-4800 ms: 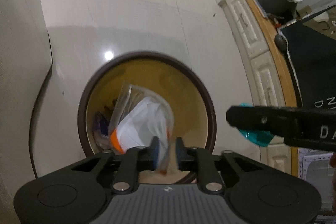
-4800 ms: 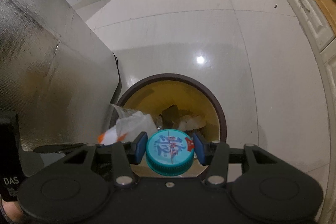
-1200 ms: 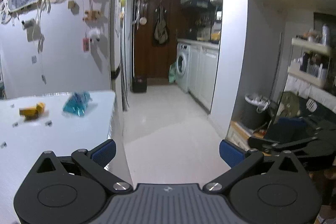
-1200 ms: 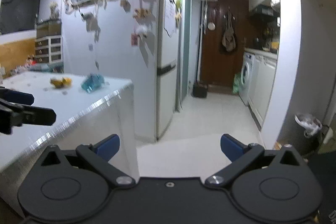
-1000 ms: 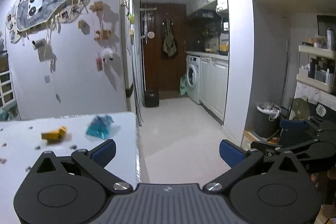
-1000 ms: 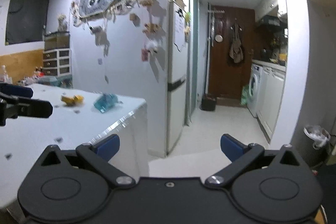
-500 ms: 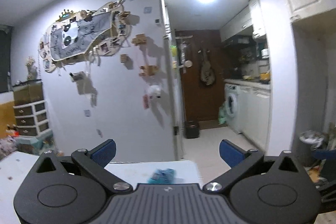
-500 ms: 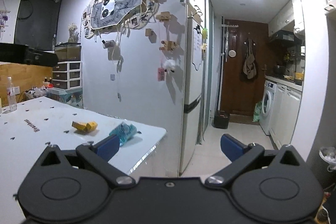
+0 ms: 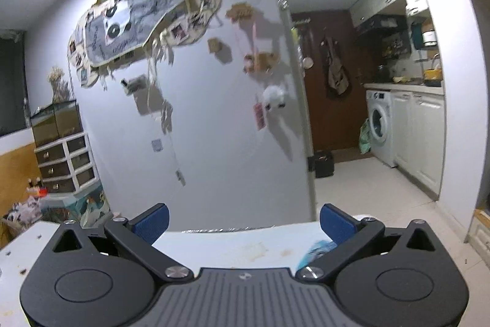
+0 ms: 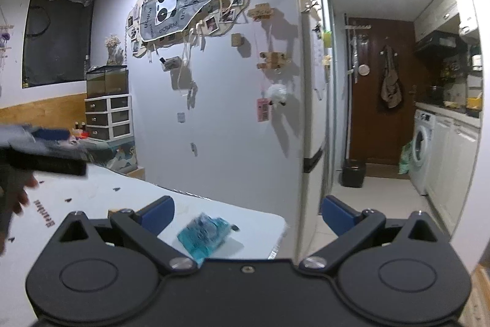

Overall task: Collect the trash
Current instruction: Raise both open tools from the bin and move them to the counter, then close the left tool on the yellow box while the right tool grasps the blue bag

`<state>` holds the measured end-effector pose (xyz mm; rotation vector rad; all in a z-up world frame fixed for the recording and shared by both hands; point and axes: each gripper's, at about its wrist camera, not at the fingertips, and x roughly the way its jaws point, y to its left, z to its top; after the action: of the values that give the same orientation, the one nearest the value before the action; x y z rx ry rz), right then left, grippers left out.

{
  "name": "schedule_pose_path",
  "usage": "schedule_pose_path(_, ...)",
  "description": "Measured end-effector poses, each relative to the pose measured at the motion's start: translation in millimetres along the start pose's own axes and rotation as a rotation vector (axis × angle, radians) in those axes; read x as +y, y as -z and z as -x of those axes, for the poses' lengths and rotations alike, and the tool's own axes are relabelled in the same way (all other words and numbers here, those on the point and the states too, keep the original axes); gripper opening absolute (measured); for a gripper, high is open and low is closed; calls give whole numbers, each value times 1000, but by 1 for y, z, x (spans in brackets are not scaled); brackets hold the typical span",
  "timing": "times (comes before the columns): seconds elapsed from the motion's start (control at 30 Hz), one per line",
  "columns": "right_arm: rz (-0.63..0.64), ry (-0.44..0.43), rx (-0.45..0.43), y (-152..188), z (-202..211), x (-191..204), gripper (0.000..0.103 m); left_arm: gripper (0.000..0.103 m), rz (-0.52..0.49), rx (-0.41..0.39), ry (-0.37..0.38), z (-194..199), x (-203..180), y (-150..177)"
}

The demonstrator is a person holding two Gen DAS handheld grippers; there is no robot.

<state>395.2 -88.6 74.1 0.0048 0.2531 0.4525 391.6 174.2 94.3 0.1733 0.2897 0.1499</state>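
A crumpled blue wrapper (image 10: 203,233) lies on the white table (image 10: 101,198) near its right corner, just ahead of my right gripper (image 10: 246,212), which is open and empty. In the left wrist view the same wrapper (image 9: 315,249) shows partly behind the right finger of my left gripper (image 9: 243,219), which is open and empty above the table (image 9: 232,244). The left gripper (image 10: 46,155) also appears blurred at the left of the right wrist view, held in a hand.
A white wall with hanging decorations (image 9: 137,26) stands behind the table. A fridge side (image 10: 312,112) is to the right. A hallway leads to a brown door (image 10: 379,100), a washing machine (image 10: 422,143) and white cabinets. Drawers (image 10: 107,115) stand at the back left.
Both grippers let go of their trash over the bin, opened, and swung up and left to the table. In the last half second the blue wrapper has come closer to both.
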Motion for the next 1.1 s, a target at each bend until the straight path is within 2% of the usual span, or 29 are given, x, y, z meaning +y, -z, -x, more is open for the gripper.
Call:
schedule_pose_path(0.2, -53, -32, 21, 0, -57, 11, 103, 103, 72, 55, 2, -52, 25, 32)
schedule_pose_path(0.4, -81, -36, 47, 12, -96, 22, 103, 103, 109, 82, 30, -83, 45, 65)
schedule_pose_path(0.5, -88, -25, 83, 17, -115, 27, 103, 103, 144, 59, 92, -91, 53, 75)
schedule_pose_path(0.57, -83, -13, 107, 22, -126, 31, 103, 102, 116, 58, 137, -95, 53, 77)
schedule_pose_path(0.63, -81, 7, 126, 26, -138, 35, 103, 96, 83, 37, 166, -98, 50, 77)
schedule_pose_path(0.67, -89, 17, 129, 28, -143, 37, 103, 87, 73, 36, 188, -100, 48, 77)
schedule_pose_path(0.7, -101, 22, 134, 29, -148, 38, 103, 79, 70, 44, 203, -103, 47, 77)
schedule_pose_path(0.87, -174, 3, 185, 36, -174, 43, 103, 57, 31, 98, 220, -120, 39, 82)
schedule_pose_path(1.0, -227, 5, 230, 38, -193, 45, 103, 50, -19, 141, 230, -131, 30, 87)
schedule_pose_path(1.1, -276, 12, 260, 44, -203, 44, 103, 50, -48, 162, 242, -136, 26, 90)
